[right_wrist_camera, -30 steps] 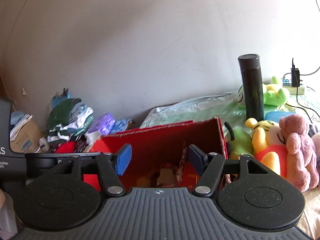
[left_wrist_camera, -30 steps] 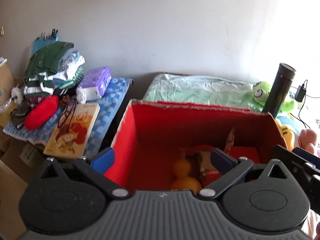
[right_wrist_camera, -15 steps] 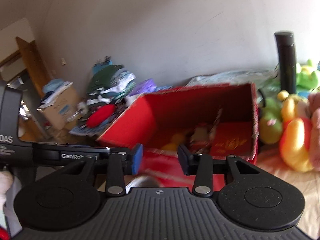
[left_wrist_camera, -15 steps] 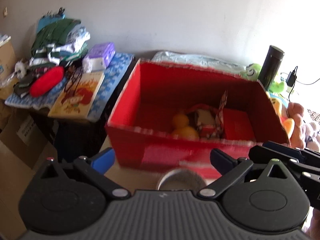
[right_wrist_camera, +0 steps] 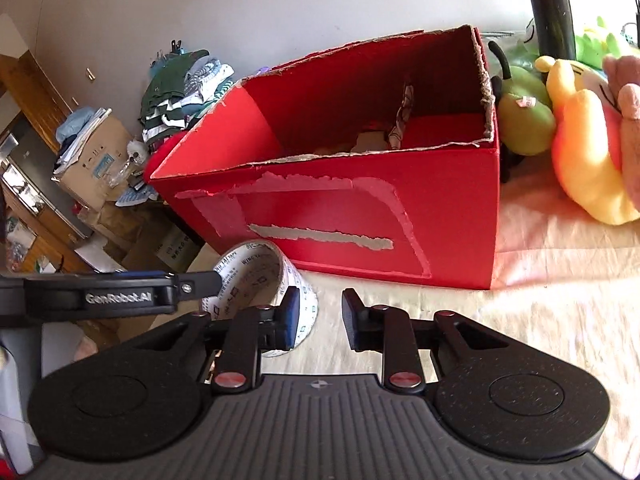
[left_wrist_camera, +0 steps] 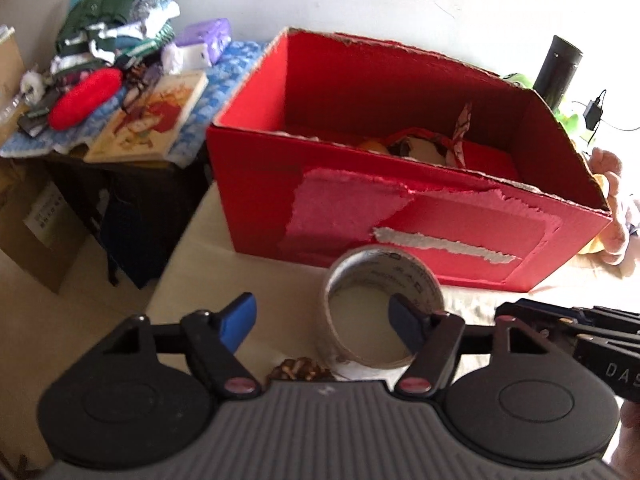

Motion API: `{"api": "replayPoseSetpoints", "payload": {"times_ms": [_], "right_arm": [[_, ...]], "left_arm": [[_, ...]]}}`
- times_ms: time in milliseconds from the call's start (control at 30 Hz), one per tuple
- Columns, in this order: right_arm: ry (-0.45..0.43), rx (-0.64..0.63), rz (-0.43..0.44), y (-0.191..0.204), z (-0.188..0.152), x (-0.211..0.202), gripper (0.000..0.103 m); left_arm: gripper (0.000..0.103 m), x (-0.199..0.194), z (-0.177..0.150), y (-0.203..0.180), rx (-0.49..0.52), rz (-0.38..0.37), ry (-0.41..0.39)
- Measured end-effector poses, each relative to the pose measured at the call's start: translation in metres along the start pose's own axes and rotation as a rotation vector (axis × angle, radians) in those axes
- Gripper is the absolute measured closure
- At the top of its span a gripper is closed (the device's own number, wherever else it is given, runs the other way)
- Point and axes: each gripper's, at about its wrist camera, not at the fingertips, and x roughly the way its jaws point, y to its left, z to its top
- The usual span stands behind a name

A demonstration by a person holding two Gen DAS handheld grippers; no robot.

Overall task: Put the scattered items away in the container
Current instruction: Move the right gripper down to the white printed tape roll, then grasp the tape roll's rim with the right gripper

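The left claw (left_wrist_camera: 322, 322) is closing around the near wall of the tape roll (left_wrist_camera: 382, 280), not yet pinching. The right claw (right_wrist_camera: 320, 318) is closing on nothing, the roll just left of it, the red box (right_wrist_camera: 360, 200) beyond.

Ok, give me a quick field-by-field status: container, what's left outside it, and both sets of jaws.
container: red cardboard box, open top, torn front face
in box: a few items, partly hidden by the near wall
outside box: tape roll lying in front of the box; small brown item beside it
left gripper: jaws closing around the near wall of the roll, right finger inside the ring; no grip visible yet
right gripper: jaws closing, nothing between them; tape roll just to their left
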Motion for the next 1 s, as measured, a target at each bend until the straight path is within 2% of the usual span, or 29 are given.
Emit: {"api": "replayPoseSetpoints", "payload": {"times_ms": [67,133,300,433,700,833,1000], "right_arm": [[0.006,0.006,0.006,0.0,0.0,0.001,0.076],[0.013,0.006,0.005,0.001,-0.002,0.003,0.075],[0.029,0.036,0.009,0.001,0.001,0.012,0.075],[0.063,0.059,0.03,0.003,0.006,0.023,0.075],[0.139,0.044,0.009,0.011,0.014,0.048,0.075],[0.2,0.077,-0.012,0.006,0.015,0.061,0.08],[0.198,0.082,-0.049,-0.004,0.016,0.052,0.083]], "left_arm": [[0.037,0.006,0.001,-0.002,0.014,-0.008,0.016],[0.05,0.014,0.004,-0.001,0.013,-0.013,0.033],[0.062,0.028,0.006,0.005,-0.021,-0.069,0.057],[0.077,0.039,0.006,0.003,0.003,-0.079,0.088],[0.087,0.05,0.008,0.008,0.024,-0.094,0.124],[0.087,0.05,0.01,0.004,0.068,-0.092,0.127],[0.087,0.048,0.008,-0.015,0.133,-0.127,0.145]]}}
